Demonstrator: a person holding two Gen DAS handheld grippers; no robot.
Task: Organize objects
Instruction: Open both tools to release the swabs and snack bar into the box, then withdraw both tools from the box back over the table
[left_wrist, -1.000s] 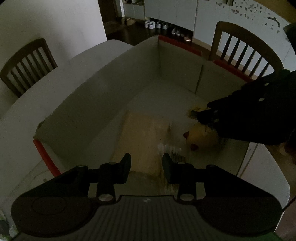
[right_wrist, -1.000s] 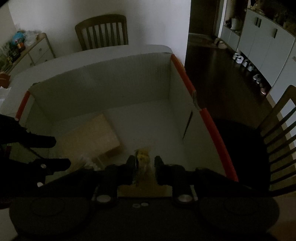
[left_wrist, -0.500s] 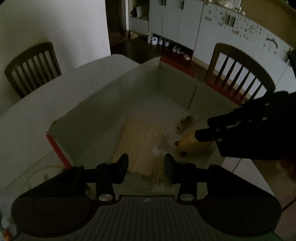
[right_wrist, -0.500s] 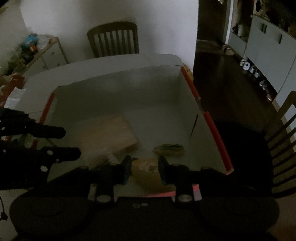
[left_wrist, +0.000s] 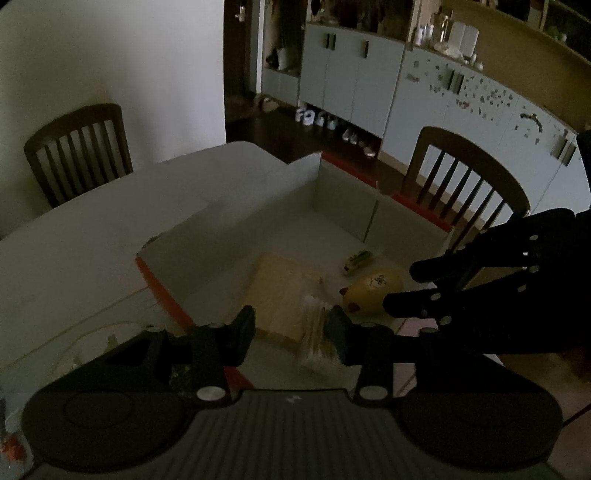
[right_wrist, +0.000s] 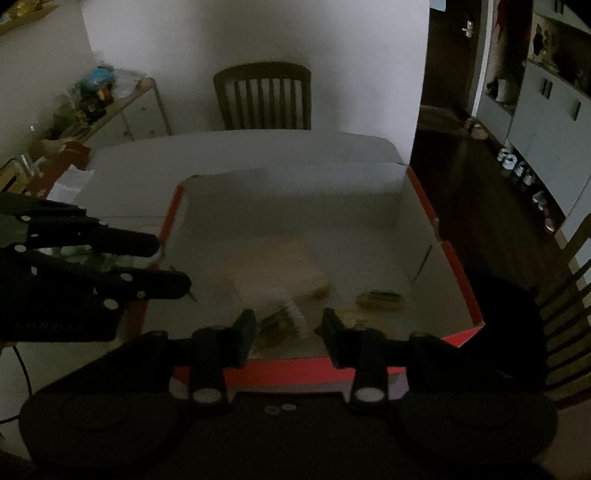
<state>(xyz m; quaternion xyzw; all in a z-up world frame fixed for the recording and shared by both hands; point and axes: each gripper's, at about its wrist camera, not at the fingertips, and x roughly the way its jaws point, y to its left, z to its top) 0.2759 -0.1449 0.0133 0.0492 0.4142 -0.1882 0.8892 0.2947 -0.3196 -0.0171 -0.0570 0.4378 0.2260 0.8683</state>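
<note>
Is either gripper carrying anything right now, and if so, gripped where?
Nothing is held. The left gripper and the right gripper are both open and empty above the box; the yellow toy lies loose on its floor.

Right gripper (right_wrist: 289, 334): now drawn back above the red-edged white cardboard box (left_wrist: 236, 236), jaws parted and empty. Small yellow-green packet (left_wrist: 357, 257), previously held: now released onto the box floor.
</note>
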